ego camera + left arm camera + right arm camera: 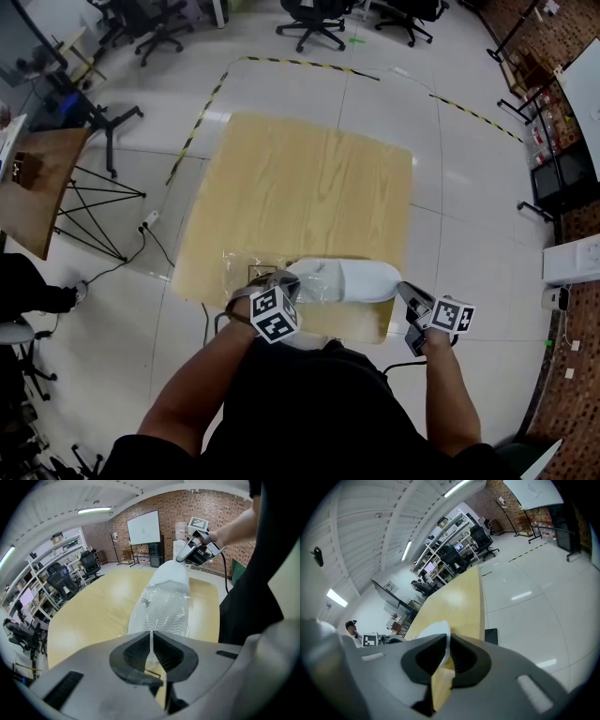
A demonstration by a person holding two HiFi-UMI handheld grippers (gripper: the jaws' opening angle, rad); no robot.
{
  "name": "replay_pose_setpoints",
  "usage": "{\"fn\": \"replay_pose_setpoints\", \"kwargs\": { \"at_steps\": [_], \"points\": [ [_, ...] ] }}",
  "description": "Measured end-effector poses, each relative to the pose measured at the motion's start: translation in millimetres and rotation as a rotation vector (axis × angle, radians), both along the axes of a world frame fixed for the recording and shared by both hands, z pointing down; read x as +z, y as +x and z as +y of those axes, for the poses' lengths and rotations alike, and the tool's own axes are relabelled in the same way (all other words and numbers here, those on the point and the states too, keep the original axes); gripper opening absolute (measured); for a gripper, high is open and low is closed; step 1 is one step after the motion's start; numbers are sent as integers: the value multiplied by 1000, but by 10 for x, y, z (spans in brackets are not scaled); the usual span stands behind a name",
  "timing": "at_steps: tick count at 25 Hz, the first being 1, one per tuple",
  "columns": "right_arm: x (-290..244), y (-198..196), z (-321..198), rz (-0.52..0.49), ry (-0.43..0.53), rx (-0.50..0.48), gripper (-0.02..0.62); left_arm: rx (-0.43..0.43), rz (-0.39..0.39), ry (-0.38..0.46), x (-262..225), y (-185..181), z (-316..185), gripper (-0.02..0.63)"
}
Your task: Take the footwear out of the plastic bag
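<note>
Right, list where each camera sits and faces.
Head view: on the head, facing steeply down at table, shoe, bag; both arms, left gripper, right gripper show.
Left gripper view: on that gripper, along jaws shut on the bag, toward the right gripper; right arm and torso show.
Right gripper view: on that gripper, along jaws shut on the shoe's edge, across the table; left gripper shows far left.
Shared: both gripper views see shoe and table.
</note>
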State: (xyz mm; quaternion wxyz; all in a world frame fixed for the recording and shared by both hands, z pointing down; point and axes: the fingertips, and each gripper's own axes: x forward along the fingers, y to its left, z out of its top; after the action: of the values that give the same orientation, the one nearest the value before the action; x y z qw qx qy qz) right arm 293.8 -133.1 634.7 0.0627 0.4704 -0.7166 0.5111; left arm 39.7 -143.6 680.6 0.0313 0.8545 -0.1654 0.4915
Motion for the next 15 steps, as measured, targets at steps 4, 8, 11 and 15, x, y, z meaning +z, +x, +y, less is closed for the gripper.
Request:
{"fn": "replay_pose_setpoints", "kwargs": {
  "at_steps": [4,8,11,15],
  "points": [
    [-25,93,9,0,4,26,29,14,-24,5,46,-26,-6,29],
    [-42,236,54,20,-1,52,29,9,-44,10,67,-109,-54,28],
    [-49,333,121,38,-10,65,29,2,-55,12,85,-179,-89,26],
    [-17,445,225,60,-22,72,29,-21,-120,12,193,-384,-159,23]
  ]
}}
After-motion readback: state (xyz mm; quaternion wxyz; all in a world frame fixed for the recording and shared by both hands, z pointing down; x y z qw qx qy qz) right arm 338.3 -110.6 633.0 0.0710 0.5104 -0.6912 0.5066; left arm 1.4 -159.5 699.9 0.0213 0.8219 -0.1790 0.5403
